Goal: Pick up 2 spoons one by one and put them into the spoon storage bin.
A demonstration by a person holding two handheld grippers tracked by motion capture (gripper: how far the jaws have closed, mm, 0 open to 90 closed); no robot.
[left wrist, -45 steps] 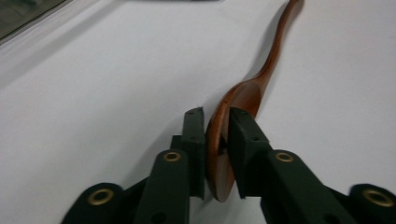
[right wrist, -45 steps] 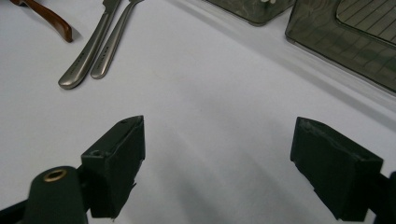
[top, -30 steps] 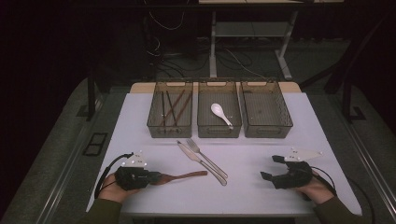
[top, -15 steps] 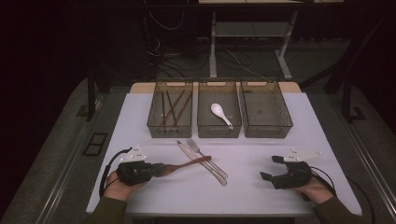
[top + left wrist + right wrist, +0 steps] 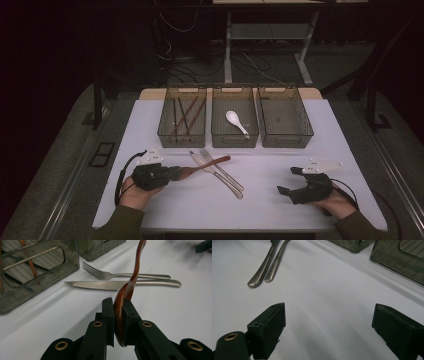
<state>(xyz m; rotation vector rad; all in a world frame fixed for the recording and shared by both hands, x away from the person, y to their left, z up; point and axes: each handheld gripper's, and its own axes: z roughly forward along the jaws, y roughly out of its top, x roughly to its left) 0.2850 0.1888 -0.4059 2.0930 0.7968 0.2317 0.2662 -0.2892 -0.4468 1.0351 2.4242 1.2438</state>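
Three bins stand in a row at the far side of the white counter (image 5: 280,165): the left bin (image 5: 183,118) with brown chopsticks (image 5: 185,114) in it, the middle bin (image 5: 235,119) with a white spoon (image 5: 236,121), and the right bin (image 5: 284,118), whose contents I cannot make out.

Nearer the person, a knife (image 5: 216,173) and a fork (image 5: 221,168) lie side by side on the counter, running slantwise from just before the left and middle bins toward the near right.

At the near left, the left claw (image 5: 176,173) is clamped on the brown wooden spoon (image 5: 205,165). In the left gripper view the jaws press on either face of the spoon's bowl (image 5: 120,315), held on edge between them, and the handle rises up and away from the claw. In the high view the handle reaches rightward from the claw and crosses above the knife and fork, its tip over the fork; the spoon appears lifted clear of the counter.

At the near right, the right claw (image 5: 286,190) rests low at the counter with its jaws spread wide and nothing between them. In the right gripper view, bare counter shows between the jaws, with the knife and fork handle ends (image 5: 263,272) well ahead at upper left.
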